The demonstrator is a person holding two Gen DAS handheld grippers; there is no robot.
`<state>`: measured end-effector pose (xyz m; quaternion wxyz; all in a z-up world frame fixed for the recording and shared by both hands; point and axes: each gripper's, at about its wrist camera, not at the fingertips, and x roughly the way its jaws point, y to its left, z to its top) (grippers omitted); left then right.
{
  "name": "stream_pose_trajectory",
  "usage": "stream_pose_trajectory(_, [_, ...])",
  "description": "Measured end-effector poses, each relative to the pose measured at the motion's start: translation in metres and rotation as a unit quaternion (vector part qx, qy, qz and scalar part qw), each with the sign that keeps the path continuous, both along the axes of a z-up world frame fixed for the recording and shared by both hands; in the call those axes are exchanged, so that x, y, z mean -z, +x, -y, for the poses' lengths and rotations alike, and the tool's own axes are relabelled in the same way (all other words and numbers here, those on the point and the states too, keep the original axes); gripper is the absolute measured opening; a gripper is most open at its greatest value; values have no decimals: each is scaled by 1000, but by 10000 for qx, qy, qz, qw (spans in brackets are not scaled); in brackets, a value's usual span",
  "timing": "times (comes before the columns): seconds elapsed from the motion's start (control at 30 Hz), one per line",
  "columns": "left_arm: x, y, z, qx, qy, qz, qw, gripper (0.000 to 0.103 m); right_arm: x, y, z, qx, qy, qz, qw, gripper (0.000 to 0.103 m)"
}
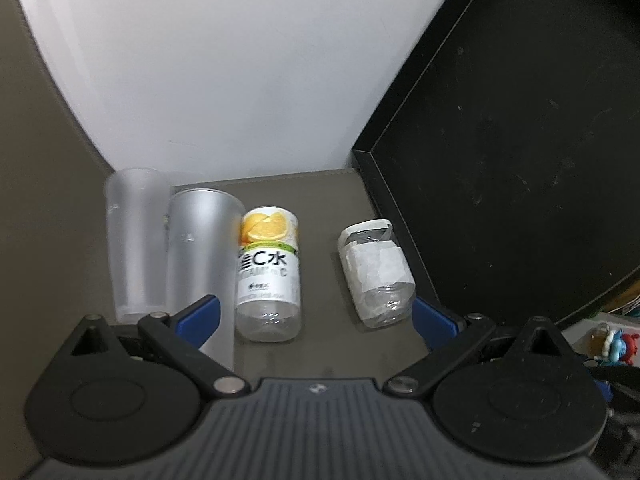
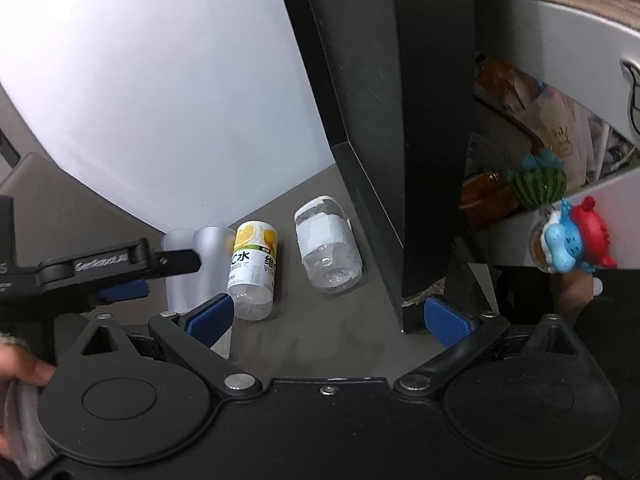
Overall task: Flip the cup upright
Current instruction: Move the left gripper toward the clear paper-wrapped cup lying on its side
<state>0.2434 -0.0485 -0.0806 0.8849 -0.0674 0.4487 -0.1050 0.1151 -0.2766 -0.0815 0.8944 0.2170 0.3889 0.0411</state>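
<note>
Two frosted plastic cups stand side by side at the left of the grey table: a clearer one (image 1: 134, 240) on the left and a greyer one (image 1: 202, 256) next to it, both seen from above at a slant. The same cups show in the right wrist view (image 2: 208, 264). My left gripper (image 1: 316, 316) is open and empty, its left finger (image 1: 200, 316) in front of the grey cup. My right gripper (image 2: 328, 318) is open and empty, hovering nearer the table's front. The left gripper's side (image 2: 100, 268) shows in the right wrist view.
An orange-labelled bottle (image 1: 269, 276) and a white-labelled bottle (image 1: 376, 272) lie on the grey table (image 1: 320, 344). A black monitor (image 1: 520, 152) stands at the right, a white wall (image 1: 200, 60) behind. Toy figures (image 2: 568, 236) hang on the far right.
</note>
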Motion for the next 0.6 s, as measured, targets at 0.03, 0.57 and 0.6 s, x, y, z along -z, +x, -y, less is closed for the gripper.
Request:
stream_pose_trajectory(0.03, [2, 4, 2, 25, -6, -22, 10000, 102, 1, 0, 0, 0, 9, -18, 10000, 103])
stream_pose_trajectory(0.57, [41, 57, 45, 457, -91, -424, 9980, 101, 8, 6, 8, 190, 14, -85, 9998, 102])
stream_pose_trajectory(0.6, [43, 60, 48, 469, -94, -441, 9979, 101, 11, 7, 9, 218, 44, -132, 9997, 100])
